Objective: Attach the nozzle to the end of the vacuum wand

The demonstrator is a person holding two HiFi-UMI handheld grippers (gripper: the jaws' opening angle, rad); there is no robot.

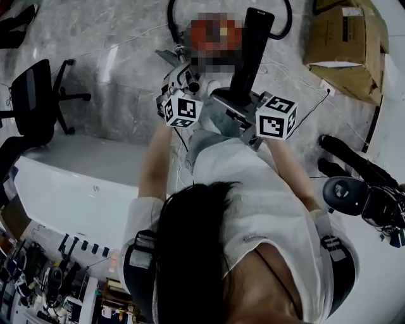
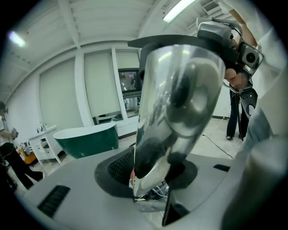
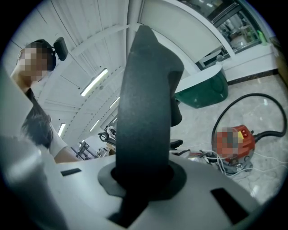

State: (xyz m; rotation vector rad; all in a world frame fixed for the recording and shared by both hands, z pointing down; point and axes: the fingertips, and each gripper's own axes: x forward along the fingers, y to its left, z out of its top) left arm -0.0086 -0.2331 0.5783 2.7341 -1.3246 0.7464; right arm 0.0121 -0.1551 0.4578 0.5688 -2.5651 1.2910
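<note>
Hidden: the red vacuum body [image 1: 215, 35] is under a mosaic patch. Of the wand [image 2: 180, 90] you see only its shiny end.
Nozzle: the black nozzle [image 1: 253, 47] stands in your right gripper, its long axis running away from you toward the vacuum body, beside the wand end and not joined to it.
Right gripper [image 3: 144, 179]: jaws clamped on the nozzle's base.
Left gripper [image 2: 150, 175]: pads pressed on the wand end.
Around: office chair [image 1: 35, 95] on your left, cardboard box [image 1: 345, 47] on your right, and black hose [image 1: 171, 16] looping behind the vacuum body.

2 tools [image 1: 188, 87] [image 1: 238, 96], 1 nozzle [image 1: 254, 38], 1 wand [image 2: 180, 90], 1 vacuum [image 3: 245, 133], 1 box [image 1: 345, 47]
</note>
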